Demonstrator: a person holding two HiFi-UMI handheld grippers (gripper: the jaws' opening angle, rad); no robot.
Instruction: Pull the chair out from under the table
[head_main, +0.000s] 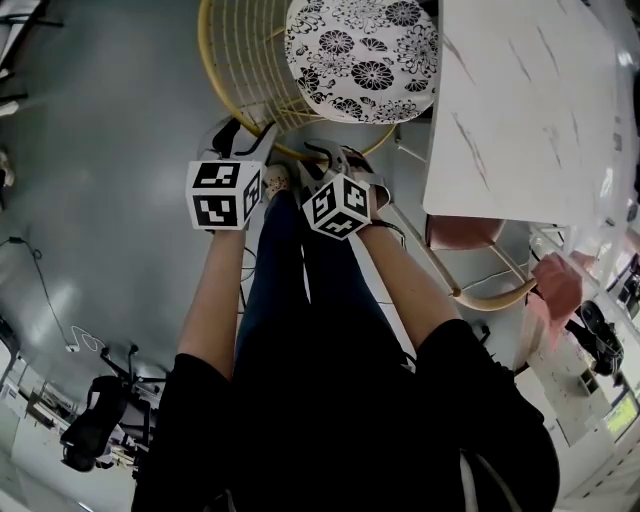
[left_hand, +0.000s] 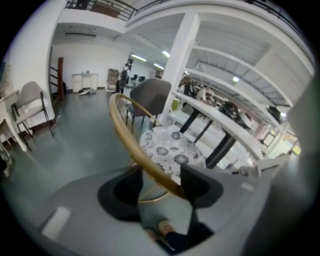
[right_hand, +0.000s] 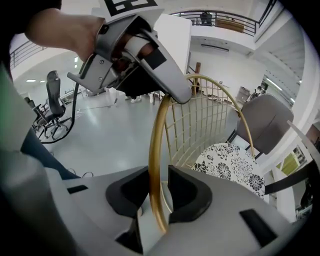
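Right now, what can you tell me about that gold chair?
The chair stands upright on the grey floor beside the white table. It has a curved back of thin gold-coloured bars, metal by its look, and a round seat with black-and-white flowers. Its top rim passes between the jaws of the left gripper and right gripper.

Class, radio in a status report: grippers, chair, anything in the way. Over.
Left gripper open, gold back rim between jaws. Right gripper narrow around that rim; clamp unclear. Chair hard by table. No obstacle seen behind.
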